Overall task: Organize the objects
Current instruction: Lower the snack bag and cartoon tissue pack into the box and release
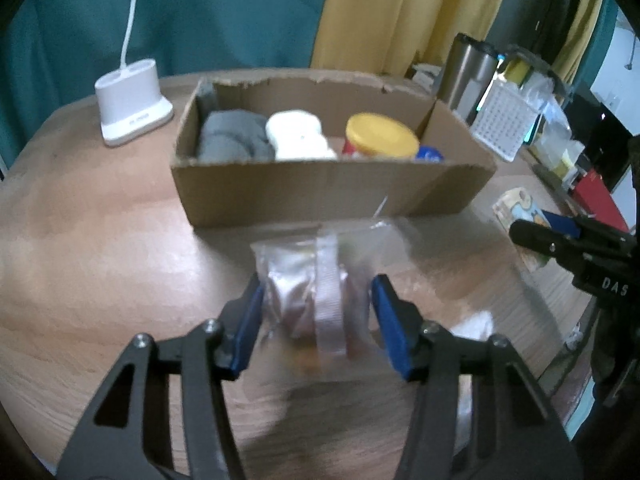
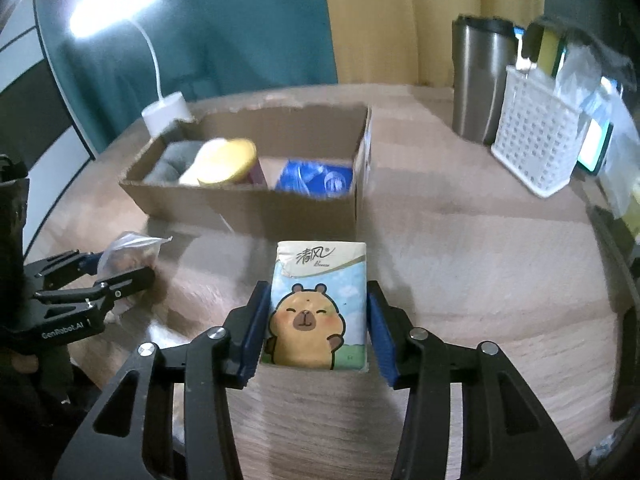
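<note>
Right wrist: hand-held gripper [image 2: 316,320] astride tissue pack [image 2: 318,304].

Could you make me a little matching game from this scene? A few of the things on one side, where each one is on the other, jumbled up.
Things:
1. yellow-lidded jar
2. tissue pack
3. clear bag
4. steel tumbler

Places:
A. between the jaws of the left gripper
B. standing on the table beside the white basket
C. inside the cardboard box
D. between the jaws of the right gripper

Pairs: 1-C, 2-D, 3-A, 4-B
</note>
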The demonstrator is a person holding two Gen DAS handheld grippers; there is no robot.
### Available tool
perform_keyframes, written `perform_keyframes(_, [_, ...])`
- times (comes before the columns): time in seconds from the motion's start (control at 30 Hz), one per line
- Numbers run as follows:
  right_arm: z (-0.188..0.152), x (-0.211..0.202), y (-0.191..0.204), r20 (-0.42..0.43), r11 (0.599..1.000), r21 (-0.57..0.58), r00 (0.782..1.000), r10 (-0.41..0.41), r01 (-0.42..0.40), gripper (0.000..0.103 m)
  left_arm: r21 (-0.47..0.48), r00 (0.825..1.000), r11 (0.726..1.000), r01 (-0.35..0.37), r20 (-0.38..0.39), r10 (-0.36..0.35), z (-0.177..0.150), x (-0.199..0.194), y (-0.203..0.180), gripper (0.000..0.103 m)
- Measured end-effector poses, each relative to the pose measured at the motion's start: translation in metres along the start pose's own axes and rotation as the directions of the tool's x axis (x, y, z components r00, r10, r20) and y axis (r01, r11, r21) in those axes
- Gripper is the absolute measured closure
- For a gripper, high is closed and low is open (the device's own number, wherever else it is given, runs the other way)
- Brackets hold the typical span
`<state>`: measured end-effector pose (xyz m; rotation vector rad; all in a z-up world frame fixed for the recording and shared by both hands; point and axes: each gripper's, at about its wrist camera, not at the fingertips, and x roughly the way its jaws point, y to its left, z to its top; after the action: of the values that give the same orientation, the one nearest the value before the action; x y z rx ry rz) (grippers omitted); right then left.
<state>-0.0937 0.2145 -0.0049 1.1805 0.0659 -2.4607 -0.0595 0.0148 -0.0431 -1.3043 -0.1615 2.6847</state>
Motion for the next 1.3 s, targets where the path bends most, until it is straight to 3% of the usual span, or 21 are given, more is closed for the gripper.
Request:
perform_keyframes(0.3, [0.03,-0.012,0.003,0.058,1.0,-0.019,0.998,0.01,-0.009,0.054,0.027,0.995,1.0,0.015,0.097,-0.017,0.031,-0.03,-0.003,0.049])
perform_keyframes(0.57, [0.055,-0.008,0.004,0.08,1.0,-0.027,0.997,0.015,-0.013,0.054,0.024,0.99,1.0,0.007,0.144,-0.01,0.06,-0.033,0.006,0.049])
perform_keyframes(1.3, [0.107,0.044,0.005,0.048,0.996,-0.037,0.996,0.079,-0.077,0.054,0.007,0.995,1.0,-0.006,0.098,0.005,0.109,0.033,0.028,0.049])
